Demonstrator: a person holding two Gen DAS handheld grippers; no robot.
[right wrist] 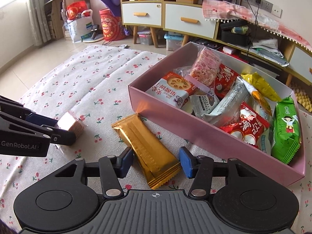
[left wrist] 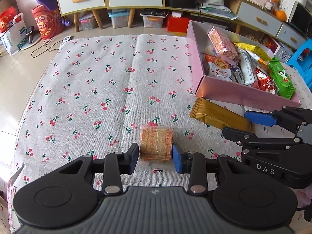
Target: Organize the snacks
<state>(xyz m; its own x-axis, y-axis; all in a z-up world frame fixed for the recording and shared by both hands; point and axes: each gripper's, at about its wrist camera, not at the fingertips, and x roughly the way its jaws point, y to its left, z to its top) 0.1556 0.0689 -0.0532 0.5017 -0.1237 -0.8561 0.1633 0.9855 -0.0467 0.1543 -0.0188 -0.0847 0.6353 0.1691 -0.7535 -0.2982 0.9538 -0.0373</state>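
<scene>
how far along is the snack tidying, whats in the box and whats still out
Done: most snacks already lie in the pink box, among them the green packet and the jam biscuit packet. In hand: the left gripper is shut on the clear-wrapped cracker stack; the right gripper straddles the gold wafer packet, right pad not yet touching. Left: both go into the box.

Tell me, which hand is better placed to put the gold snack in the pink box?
The right gripper: the gold snack lies between its fingers, beside the pink box. The left gripper already clamps a wafer pack.
</scene>
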